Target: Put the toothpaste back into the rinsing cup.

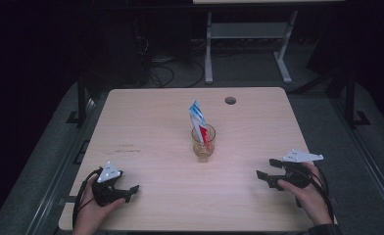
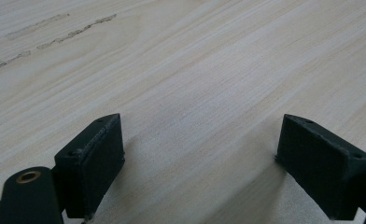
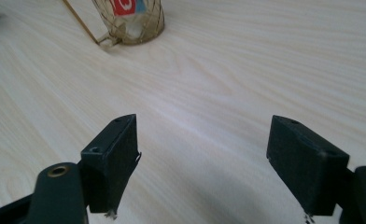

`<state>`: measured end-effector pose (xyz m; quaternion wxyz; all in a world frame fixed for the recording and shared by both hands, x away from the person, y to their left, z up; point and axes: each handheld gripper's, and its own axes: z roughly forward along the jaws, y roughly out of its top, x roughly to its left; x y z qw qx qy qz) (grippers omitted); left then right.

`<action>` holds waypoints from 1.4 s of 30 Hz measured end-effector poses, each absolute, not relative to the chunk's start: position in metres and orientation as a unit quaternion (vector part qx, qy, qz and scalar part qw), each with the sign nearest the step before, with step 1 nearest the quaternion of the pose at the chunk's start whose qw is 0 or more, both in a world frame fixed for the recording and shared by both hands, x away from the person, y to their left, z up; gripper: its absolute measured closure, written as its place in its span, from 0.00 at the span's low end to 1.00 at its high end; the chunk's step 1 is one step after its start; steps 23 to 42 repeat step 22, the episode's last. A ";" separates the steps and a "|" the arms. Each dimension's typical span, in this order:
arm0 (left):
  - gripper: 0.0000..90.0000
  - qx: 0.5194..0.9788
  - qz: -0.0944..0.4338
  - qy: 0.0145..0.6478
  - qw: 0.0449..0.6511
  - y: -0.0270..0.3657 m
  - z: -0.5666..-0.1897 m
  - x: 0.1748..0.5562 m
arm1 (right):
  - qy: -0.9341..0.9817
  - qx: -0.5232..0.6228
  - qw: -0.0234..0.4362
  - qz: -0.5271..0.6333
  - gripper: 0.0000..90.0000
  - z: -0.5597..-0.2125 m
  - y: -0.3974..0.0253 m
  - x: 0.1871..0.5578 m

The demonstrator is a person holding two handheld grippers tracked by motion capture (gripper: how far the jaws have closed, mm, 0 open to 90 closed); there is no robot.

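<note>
left gripper (image 1: pixel 131 190): lower left of the high view, resting on the bench (image 1: pixel 151 127), held by the left hand (image 1: pixel 94 213). Grey 3-cornered plate on top, cable looping out at its left side.
left jaws: wide apart in the left gripper view (image 2: pixel 200 161), nothing between them, bare wood grain under the gap. Faint scuff marks on the bench at upper left of that view.
glass (image 1: pixel 203 143): centre of the high view, slightly right of middle, upright on the bench, well apart from both grippers. Clear with an amber tint.
packet (image 1: pixel 198 120): white, blue and red, standing in the glass, top sticking out above the rim and leaning toward upper left.
glass, right gripper view: base at top edge, left of centre (image 3: pixel 134 23), red and blue of the packet (image 3: pixel 125 6) visible through it. Top cut off by the frame.
right gripper (image 1: pixel 266 178): lower right of the high view, low over the bench near the right edge, held by the right hand (image 1: pixel 310 196). Pointed left.
right jaws: wide apart in the right gripper view (image 3: pixel 202 163), holding nothing, bare bench between them.
hole (image 1: pixel 230 100): round cable hole in the bench, upper centre-right of the high view.
</note>
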<state>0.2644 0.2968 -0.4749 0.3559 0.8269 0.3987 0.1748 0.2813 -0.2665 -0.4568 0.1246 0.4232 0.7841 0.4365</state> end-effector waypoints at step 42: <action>0.15 0.825 0.178 0.404 0.353 0.297 -0.475 0.264 | 0.820 0.412 0.165 0.361 0.17 -0.482 -0.275 0.260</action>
